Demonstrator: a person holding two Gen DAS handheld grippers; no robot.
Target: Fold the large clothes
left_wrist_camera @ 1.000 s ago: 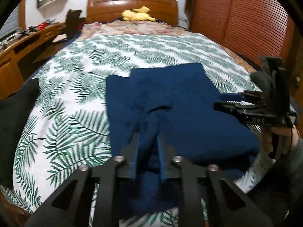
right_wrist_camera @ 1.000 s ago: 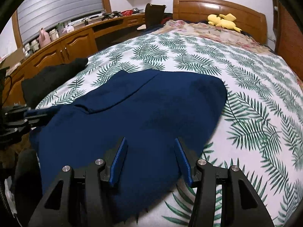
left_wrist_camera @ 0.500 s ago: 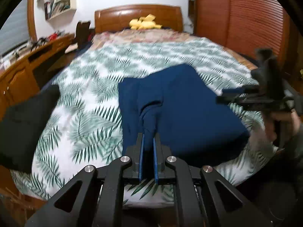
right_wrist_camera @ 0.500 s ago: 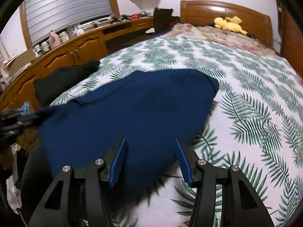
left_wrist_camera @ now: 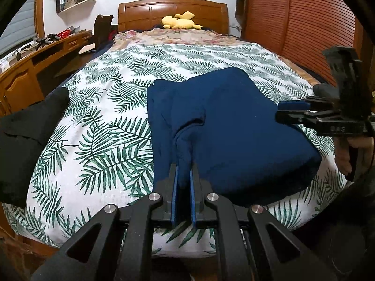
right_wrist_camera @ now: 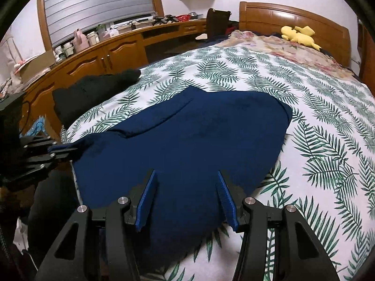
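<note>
Bedroom, leaf-print bed (left_wrist_camera: pixel 105 140) as work surface. Navy garment (left_wrist_camera: pixel 234 126) lies partly folded near the foot edge. Left gripper (left_wrist_camera: pixel 184 180) is clamped on a bunched ridge of its near-left edge, probably to carry that edge over for the next fold. Right gripper (right_wrist_camera: pixel 187 199) has jaws apart, hovering over the garment's near-right part, holding nothing, likely lining up its own pinch. Black clothing (left_wrist_camera: pixel 25 126) sits left of the left gripper, well apart.

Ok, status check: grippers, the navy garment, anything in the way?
Left gripper shut on navy garment, pinching a raised fold. Right gripper open above its near edge. Black clothing lies apart, bed's left edge; nothing blocking.
</note>
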